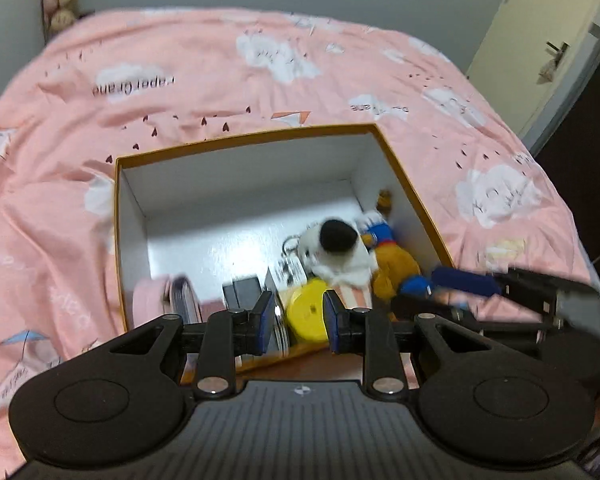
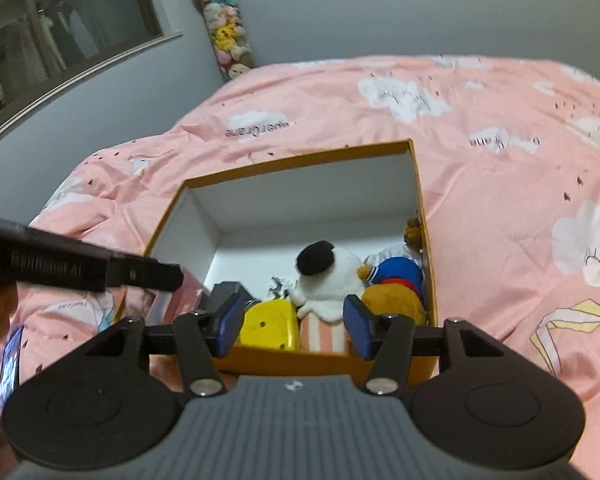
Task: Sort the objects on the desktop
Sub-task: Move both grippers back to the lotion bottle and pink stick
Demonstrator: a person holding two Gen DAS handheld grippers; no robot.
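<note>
An orange box (image 1: 244,140) (image 2: 300,160) with white inner walls stands open on a pink bedcover. In its near right part lie a white plush (image 1: 336,252) (image 2: 328,276) with a black patch, an orange plush (image 1: 392,272) (image 2: 396,300) in blue and white, a yellow object (image 1: 306,312) (image 2: 268,322), a small black box (image 1: 242,290) (image 2: 228,290) and a pink-striped item (image 2: 324,332). My left gripper (image 1: 299,322) hovers open over the near edge, empty. My right gripper (image 2: 294,330) is open wider above the white plush, holding nothing. Its blurred fingers (image 1: 466,282) show at the right.
The pink bedcover (image 1: 180,80) (image 2: 500,200) with cloud prints surrounds the box. A door (image 1: 540,40) stands at the right, and a hanging stack of plush toys (image 2: 224,36) and a window (image 2: 60,32) at the left. The left gripper's black body (image 2: 100,270) crosses the box's left corner.
</note>
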